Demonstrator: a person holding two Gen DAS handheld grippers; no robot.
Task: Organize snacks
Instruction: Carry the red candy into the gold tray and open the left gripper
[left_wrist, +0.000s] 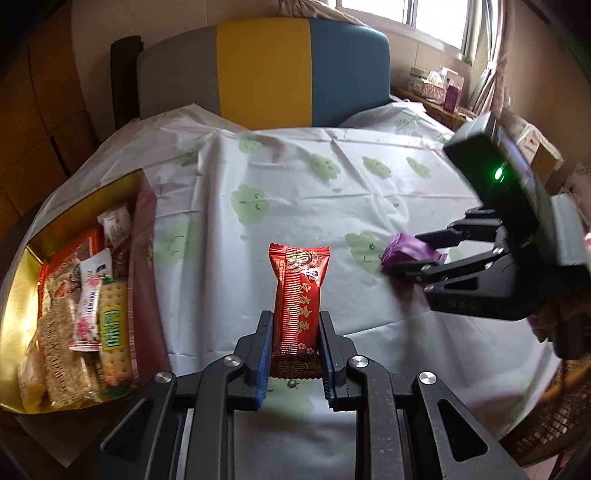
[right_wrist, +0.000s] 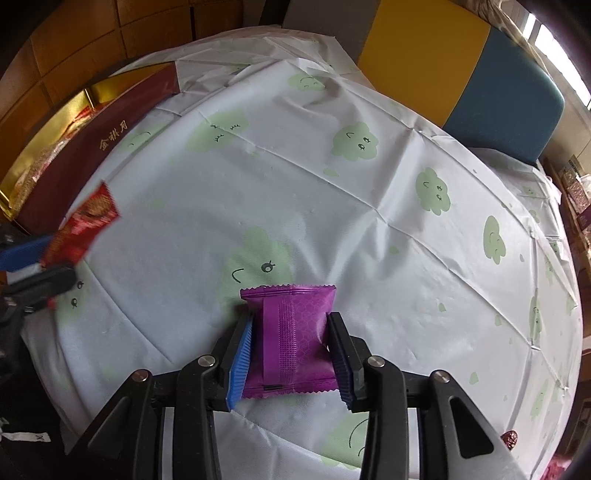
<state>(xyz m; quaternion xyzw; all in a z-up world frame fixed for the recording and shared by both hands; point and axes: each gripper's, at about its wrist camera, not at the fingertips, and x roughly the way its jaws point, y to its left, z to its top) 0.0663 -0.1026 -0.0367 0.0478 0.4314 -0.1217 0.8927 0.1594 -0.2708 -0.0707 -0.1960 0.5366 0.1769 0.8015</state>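
Observation:
My left gripper (left_wrist: 295, 325) is shut on a red snack packet (left_wrist: 298, 295) with gold writing, held just above the table. In the right wrist view that packet (right_wrist: 86, 225) shows at the far left. My right gripper (right_wrist: 290, 325) is shut on a purple snack packet (right_wrist: 291, 339); in the left wrist view it (left_wrist: 406, 251) is held at the right, low over the cloth. A gold-lined box (left_wrist: 22, 295) with a dark red wall, holding several snack packets, sits at the left; it also shows in the right wrist view (right_wrist: 110, 125).
The round table has a white cloth (right_wrist: 369, 221) with green cloud faces. A grey, yellow and blue chair back (left_wrist: 266, 70) stands beyond it. Boxes sit on a shelf (left_wrist: 439, 85) under the window. A small dark red item (right_wrist: 509, 439) lies at the table's near right edge.

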